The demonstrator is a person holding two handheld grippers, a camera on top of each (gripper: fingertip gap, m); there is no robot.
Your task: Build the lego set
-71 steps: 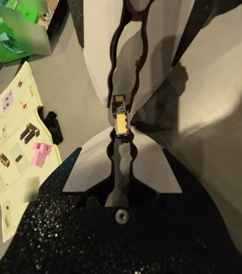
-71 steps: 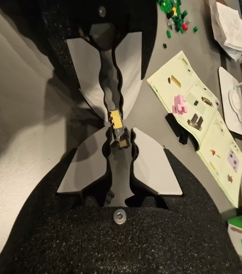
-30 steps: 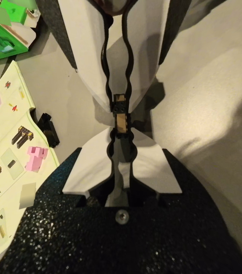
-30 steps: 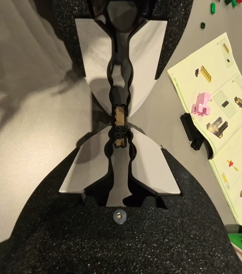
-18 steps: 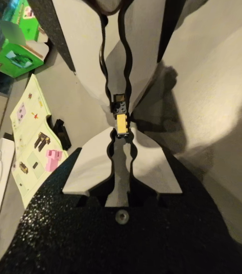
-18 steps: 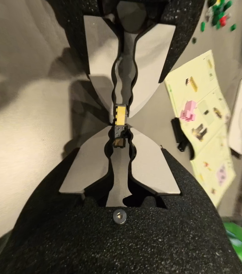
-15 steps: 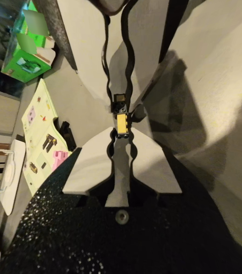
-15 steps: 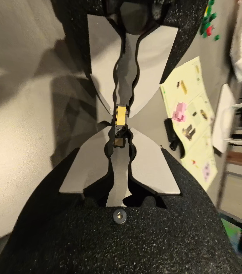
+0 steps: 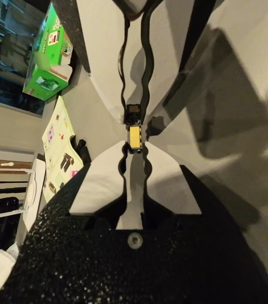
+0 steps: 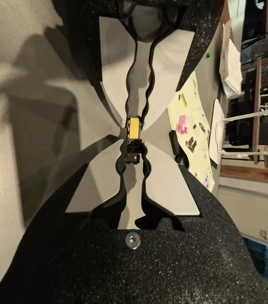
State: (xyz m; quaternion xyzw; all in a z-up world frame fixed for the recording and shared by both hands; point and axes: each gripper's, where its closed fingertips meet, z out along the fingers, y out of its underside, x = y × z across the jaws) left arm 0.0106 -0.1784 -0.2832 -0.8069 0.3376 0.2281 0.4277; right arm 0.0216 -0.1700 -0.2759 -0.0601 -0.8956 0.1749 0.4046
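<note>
Both claws have tilted up off the bench since a sec ago; room edge & shelving now in view. Left claw [image 9: 135, 147] clamped on yellow-and-black lego piece [image 9: 135, 137]; right claw [image 10: 132, 144] clamped on black lego piece [image 10: 133, 146], tip to tip, pieces touching. Beyond, on bench [image 9: 228, 82]: loose black piece [image 9: 84, 152] just beside instruction booklet [image 9: 56, 139], then green box [image 9: 47, 65].

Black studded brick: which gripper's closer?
Right. The right gripper is clamped on the black studded brick; the left gripper grips the far end of the joined yellow brick.
</note>
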